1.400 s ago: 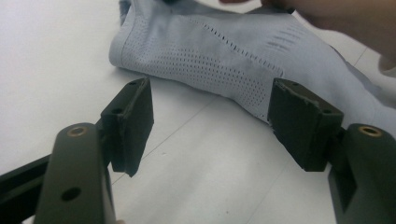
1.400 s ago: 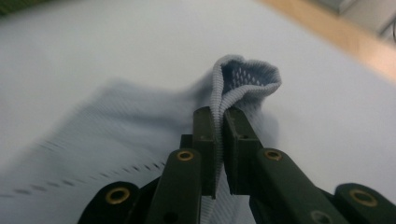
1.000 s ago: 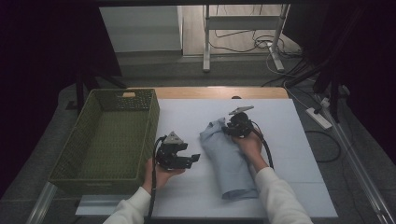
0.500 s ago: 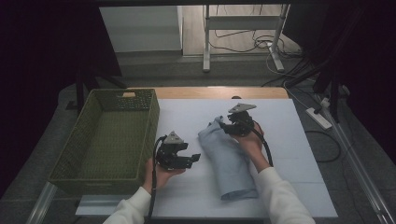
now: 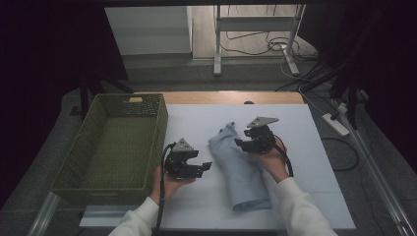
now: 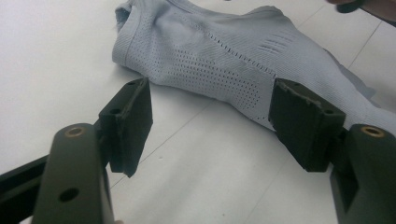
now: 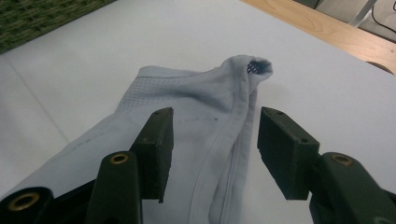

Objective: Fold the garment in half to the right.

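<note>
A light blue-grey garment (image 5: 242, 172) lies folded in a long strip on the white table cover (image 5: 314, 162), one corner standing up at its far end. My right gripper (image 5: 241, 144) hovers just over that far end. Its jaws have just been opening; the cloth (image 7: 201, 107) lies below and between them, and the pads do not press on it. My left gripper (image 5: 205, 167) rests open on the cover left of the garment (image 6: 224, 51), pointing at it, with nothing between its jaws. Both grippers also show in their own views: right (image 7: 215, 137), left (image 6: 210, 116).
A green woven basket (image 5: 78, 162) stands empty at the table's left side, close to my left hand. A wooden table edge (image 5: 231, 97) runs along the back. On the floor to the right lie a power strip (image 5: 335, 125) and cables.
My right gripper has lifted a little off the garment's far end and its jaws have spread wider, leaving the cloth corner standing up. The left gripper has stayed put.
</note>
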Demonstrator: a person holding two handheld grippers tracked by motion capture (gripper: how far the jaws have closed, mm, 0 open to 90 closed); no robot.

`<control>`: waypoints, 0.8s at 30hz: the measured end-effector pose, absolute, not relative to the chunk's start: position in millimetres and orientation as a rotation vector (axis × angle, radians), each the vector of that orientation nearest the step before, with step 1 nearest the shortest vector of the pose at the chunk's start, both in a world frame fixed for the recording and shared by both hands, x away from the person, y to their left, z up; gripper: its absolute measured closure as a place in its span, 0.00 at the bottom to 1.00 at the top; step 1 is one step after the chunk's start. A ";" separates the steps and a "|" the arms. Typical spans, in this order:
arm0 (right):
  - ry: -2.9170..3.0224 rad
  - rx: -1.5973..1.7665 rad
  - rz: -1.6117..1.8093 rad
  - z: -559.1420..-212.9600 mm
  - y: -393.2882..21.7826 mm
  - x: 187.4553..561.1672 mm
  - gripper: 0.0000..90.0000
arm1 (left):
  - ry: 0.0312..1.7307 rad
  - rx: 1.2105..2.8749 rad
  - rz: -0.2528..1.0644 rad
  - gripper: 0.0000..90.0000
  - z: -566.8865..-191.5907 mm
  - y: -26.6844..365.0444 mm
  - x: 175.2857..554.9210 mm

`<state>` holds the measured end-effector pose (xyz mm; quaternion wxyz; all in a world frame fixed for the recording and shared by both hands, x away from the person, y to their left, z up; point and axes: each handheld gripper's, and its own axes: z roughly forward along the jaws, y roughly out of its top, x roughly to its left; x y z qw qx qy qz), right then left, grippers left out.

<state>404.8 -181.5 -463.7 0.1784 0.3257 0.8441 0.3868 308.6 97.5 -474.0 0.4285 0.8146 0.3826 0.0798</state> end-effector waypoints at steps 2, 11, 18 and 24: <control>2.379 0.923 1.108 -460.3 -185.6 397.2 0.51 | 0.951 2.033 0.199 0.34 -473.7 96.7 307.9; 2.399 0.855 1.124 -452.8 -195.4 362.0 0.59 | 0.947 2.036 0.204 0.34 -472.7 95.2 306.8; 2.502 0.749 1.217 -450.0 -182.6 353.2 0.93 | 0.947 2.037 0.205 0.34 -473.5 94.8 307.1; 2.608 0.662 1.137 -461.1 -165.1 348.6 0.99 | 0.947 2.040 0.207 0.34 -473.2 96.2 307.0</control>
